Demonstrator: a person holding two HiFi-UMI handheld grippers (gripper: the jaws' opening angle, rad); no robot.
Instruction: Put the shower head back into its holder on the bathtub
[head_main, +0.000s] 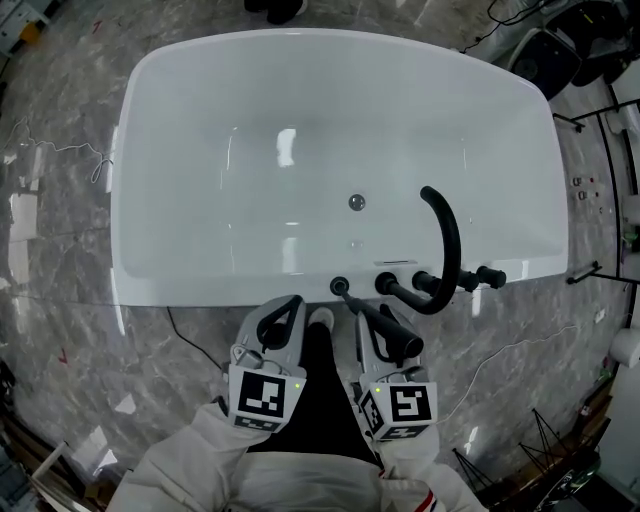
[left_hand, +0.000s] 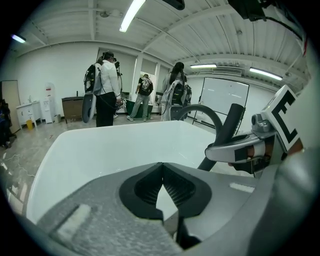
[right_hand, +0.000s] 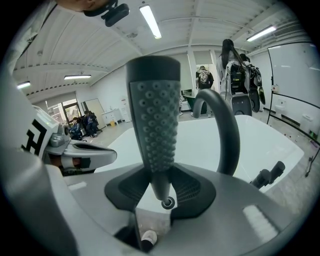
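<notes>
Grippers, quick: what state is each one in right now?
Left gripper: closed, nothing between the jaws.
Right gripper: closed on the shower head, holding it by the narrow handle end.

We see a glossy white bathtub on a grey marbled floor. The shower head is dark grey, patterned with rows of small nubs. The curved spout is black. The left gripper and right gripper are grey with black ribbed pads, and both carry black-and-white square markers.
</notes>
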